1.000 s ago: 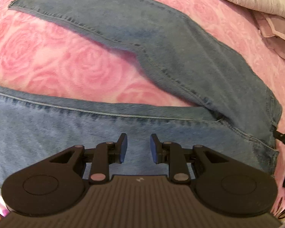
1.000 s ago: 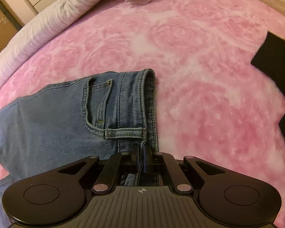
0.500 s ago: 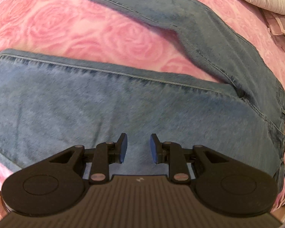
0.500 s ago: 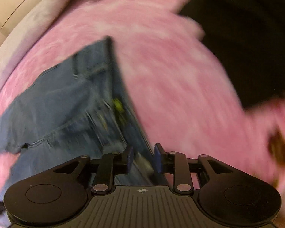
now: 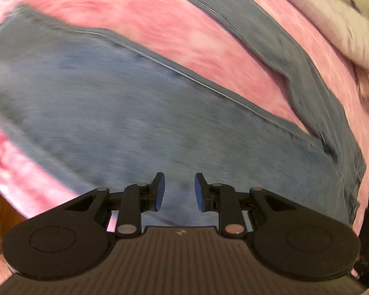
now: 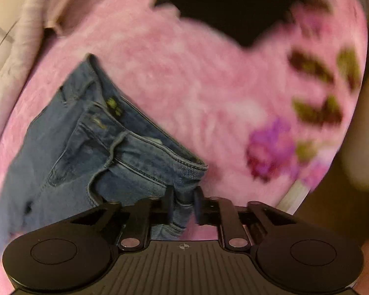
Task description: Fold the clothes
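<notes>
Pink rose-patterned bed cover (image 5: 189,36) seen spread under blue jeans (image 5: 125,113), legs splayed apart. Waistband (image 6: 157,152) shown bunched, corner lying between parted jaws of right gripper (image 6: 183,205), not clamped. Left gripper (image 5: 177,191) held over near leg, jaws released, nothing grasped.

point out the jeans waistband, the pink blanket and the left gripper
jeans waistband (image 6: 157,152): right wrist view, on the stitched band near its corner.
pink blanket (image 6: 209,78): right wrist view, on bare fabric beyond the jeans.
left gripper (image 5: 177,191): left wrist view, midway between its blue-padded fingertips.
</notes>
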A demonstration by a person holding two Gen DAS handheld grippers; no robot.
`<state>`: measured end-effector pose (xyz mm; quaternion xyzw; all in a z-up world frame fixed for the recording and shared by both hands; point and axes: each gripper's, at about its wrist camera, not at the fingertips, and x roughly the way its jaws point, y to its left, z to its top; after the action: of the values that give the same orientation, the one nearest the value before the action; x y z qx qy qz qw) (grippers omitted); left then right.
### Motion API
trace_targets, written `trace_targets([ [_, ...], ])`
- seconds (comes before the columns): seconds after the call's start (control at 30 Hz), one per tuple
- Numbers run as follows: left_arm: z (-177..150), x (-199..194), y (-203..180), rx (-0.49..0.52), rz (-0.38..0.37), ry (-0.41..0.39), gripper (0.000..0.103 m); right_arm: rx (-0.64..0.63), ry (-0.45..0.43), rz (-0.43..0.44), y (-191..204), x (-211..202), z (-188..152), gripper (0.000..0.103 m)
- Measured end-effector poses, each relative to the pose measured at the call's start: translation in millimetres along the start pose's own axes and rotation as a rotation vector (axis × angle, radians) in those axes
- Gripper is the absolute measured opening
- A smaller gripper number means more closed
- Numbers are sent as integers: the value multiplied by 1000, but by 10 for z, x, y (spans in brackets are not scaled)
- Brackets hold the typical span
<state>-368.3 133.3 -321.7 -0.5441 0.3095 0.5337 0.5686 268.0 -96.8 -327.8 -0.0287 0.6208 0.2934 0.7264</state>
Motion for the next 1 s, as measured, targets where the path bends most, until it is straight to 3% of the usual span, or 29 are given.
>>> trace_targets([
  [0.17,90,-313,851,-151,104,-117,28,-3,-45,-69,109,-4,-115,21],
  [0.23,138,-424,1204,-231,151,-172,31,58,-49,-37,130,-74,-116,43],
  [0.3,196,-481,1534,-338,171,-227,34,85,-62,8,159,-145,-166,58],
  [0.5,451,-370,2165,-534,175,-318,38,150,-66,23,210,-77,-352,60],
  [0.57,526,-287,2269,-531,202,-321,33,174,-73,14,201,-6,-388,60],
  [0.6,527,-311,2212,-470,227,-348,31,176,-83,8,207,15,-399,60],
  [0.63,523,-345,2140,-401,253,-377,9,164,-90,-13,230,20,-399,53],
  [0.67,520,-379,2067,-332,279,-406,5,150,-95,-38,259,22,-396,38],
  [0.7,516,-413,1995,-262,305,-435,5,113,-106,-88,305,-10,-397,12],
  [0.8,504,-514,1779,-51,381,-518,5,77,-133,-116,378,-133,-445,10],
  [0.83,477,-420,1751,16,438,-481,8,63,-134,-125,385,-124,-475,11],
  [0.9,476,-181,1875,7,489,-349,13,52,-121,-143,382,-65,-513,12],
  [1.0,510,-324,1870,-42,508,-376,14,64,-85,-146,381,-9,-439,16],
])
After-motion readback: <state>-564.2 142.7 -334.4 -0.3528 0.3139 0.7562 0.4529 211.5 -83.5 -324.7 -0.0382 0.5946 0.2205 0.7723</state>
